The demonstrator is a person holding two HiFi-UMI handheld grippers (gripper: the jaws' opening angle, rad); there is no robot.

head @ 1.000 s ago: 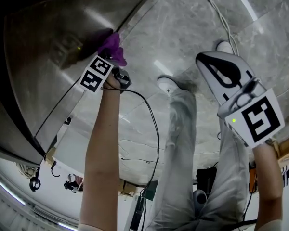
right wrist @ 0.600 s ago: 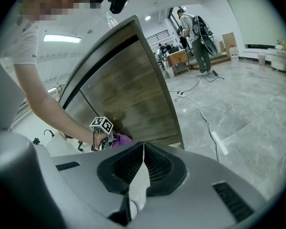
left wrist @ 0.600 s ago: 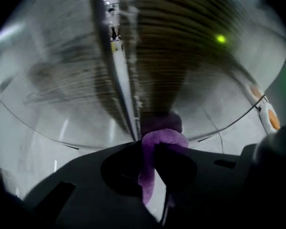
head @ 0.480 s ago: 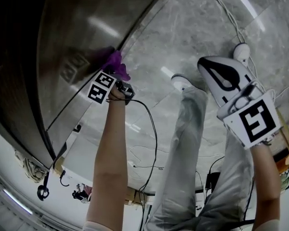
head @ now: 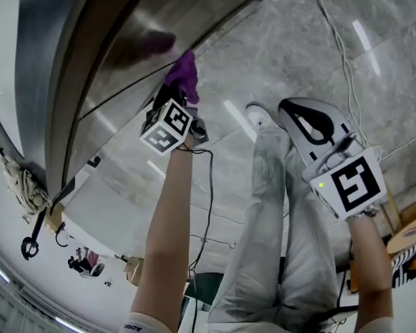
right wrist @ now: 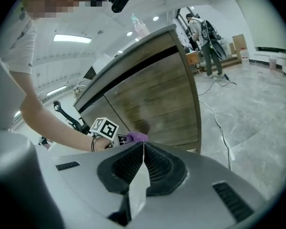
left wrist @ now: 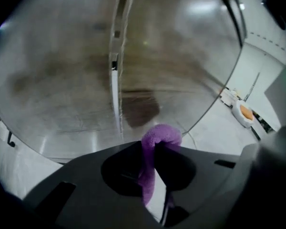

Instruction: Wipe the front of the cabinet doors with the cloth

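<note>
Jaws of the left gripper (left wrist: 152,151) are pinching together on one purple cloth (left wrist: 159,136), whose folded end is bulging out past the tips while the rest is hanging down between them. Jaws of the right gripper (right wrist: 143,149) are pressing together with nothing between them, and that gripper is hovering well apart from the cabinet, beside the person's legs (head: 277,207). Cloth is sitting low in front of the wooden cabinet doors (left wrist: 62,80), near their bottom edge; whether it is touching them is unclear. Two door panels are showing, with one vertical gap (left wrist: 115,80) running between them just left of the cloth. Grey marble floor (head: 298,40) is lying open beyond the cabinet's corner, with one white cable (head: 329,26) trailing across it.
</note>
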